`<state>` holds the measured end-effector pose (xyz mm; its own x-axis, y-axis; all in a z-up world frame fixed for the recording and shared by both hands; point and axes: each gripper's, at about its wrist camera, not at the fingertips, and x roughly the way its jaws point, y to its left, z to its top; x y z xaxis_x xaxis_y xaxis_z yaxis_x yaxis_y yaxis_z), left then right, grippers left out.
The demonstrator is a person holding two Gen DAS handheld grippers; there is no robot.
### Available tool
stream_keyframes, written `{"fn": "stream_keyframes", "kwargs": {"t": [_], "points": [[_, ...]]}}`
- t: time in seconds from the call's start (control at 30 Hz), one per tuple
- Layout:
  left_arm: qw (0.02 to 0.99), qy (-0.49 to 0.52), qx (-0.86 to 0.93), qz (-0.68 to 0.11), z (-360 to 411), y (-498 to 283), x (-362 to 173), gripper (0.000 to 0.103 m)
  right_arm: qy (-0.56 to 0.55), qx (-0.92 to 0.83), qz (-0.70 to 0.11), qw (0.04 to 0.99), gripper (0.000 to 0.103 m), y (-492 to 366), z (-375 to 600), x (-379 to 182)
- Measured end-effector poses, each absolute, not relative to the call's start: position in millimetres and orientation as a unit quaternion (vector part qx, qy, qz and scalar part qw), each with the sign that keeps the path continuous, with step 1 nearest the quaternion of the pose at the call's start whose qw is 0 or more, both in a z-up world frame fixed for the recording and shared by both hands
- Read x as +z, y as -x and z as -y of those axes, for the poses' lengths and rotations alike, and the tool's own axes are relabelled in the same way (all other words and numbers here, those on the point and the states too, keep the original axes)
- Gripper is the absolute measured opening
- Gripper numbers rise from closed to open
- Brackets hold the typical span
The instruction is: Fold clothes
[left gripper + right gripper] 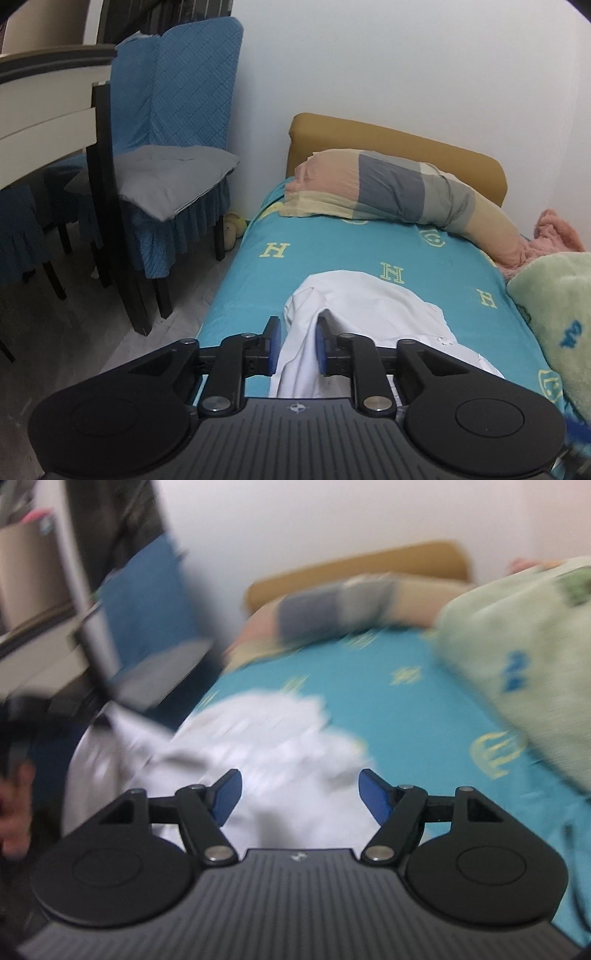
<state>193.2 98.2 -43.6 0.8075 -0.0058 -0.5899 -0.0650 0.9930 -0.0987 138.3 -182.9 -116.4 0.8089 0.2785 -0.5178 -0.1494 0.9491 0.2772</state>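
A white garment [369, 295] lies crumpled on the turquoise bed sheet [332, 251] near the bed's left edge. My left gripper [298, 325] stands narrowly open, with a raised fold of the garment between its blue pads; the pads do not seem to press on it. The right wrist view is blurred. There my right gripper [300, 779] is wide open just above the white garment [266, 731], with nothing gripped. A person's hand [14, 812] shows at the left edge of that view.
A patchwork pillow [388, 188] lies against the tan headboard [369, 133]. A pale green blanket [554, 306] and pink fleece [554, 232] pile up on the right. A blue-covered chair [173, 147] and a table [44, 110] stand left of the bed, over grey floor [92, 325].
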Motion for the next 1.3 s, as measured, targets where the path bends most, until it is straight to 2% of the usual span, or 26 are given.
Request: {"fn": "stream_keyframes", "kwargs": {"t": [0.07,0.13,0.17,0.23,0.4,0.57,0.7,0.87,1.0,1.2,1.3], "points": [[0.95,0.052,0.017,-0.308,-98.8,-189.7,-40.0,0.027,-0.079,0.124,-0.308,0.94,0.071,-141.7,169.6,-123.7],[0.952,0.031,0.029,-0.305,-96.6,-183.8,-36.1,0.047,-0.039,0.098,-0.312,0.944,0.071,-141.9,160.6,-128.8],[0.953,0.019,0.033,-0.301,-95.0,-180.3,-33.9,0.051,-0.039,0.074,-0.306,0.948,0.071,-142.1,162.8,-129.8],[0.955,-0.005,0.036,-0.293,-91.2,-172.9,-29.6,0.063,-0.064,0.033,-0.291,0.954,0.071,-142.4,174.1,-129.8],[0.963,-0.059,0.007,-0.263,-68.9,-150.3,-18.6,0.082,-0.137,-0.027,-0.247,0.959,0.071,-135.8,205.5,-122.0],[0.956,-0.179,-0.063,-0.224,-12.7,-130.5,-31.1,0.084,-0.153,-0.056,-0.211,0.964,0.071,-129.7,211.7,-115.5],[0.93,-0.289,-0.12,-0.191,37.5,-116.1,-57.1,0.09,-0.168,-0.064,-0.188,0.965,0.071,-123.3,218.2,-107.0],[0.91,-0.363,-0.094,-0.175,69.0,-126.6,-93.4,0.092,-0.189,-0.069,-0.176,0.964,0.072,-117.9,225.3,-103.2],[0.925,-0.349,-0.02,-0.15,67.3,-140.3,-93.6,0.092,-0.197,-0.074,-0.172,0.962,0.072,-115.9,228.7,-102.3],[0.963,-0.253,0.032,-0.089,47.0,-113.9,-40.6,0.096,-0.193,-0.089,-0.187,0.959,0.072,-119.7,231.9,-106.5],[0.968,-0.233,0.038,-0.089,45.5,-96.7,-26.6,0.097,-0.191,-0.09,-0.183,0.96,0.072,-118.0,231.9,-104.2]]}}
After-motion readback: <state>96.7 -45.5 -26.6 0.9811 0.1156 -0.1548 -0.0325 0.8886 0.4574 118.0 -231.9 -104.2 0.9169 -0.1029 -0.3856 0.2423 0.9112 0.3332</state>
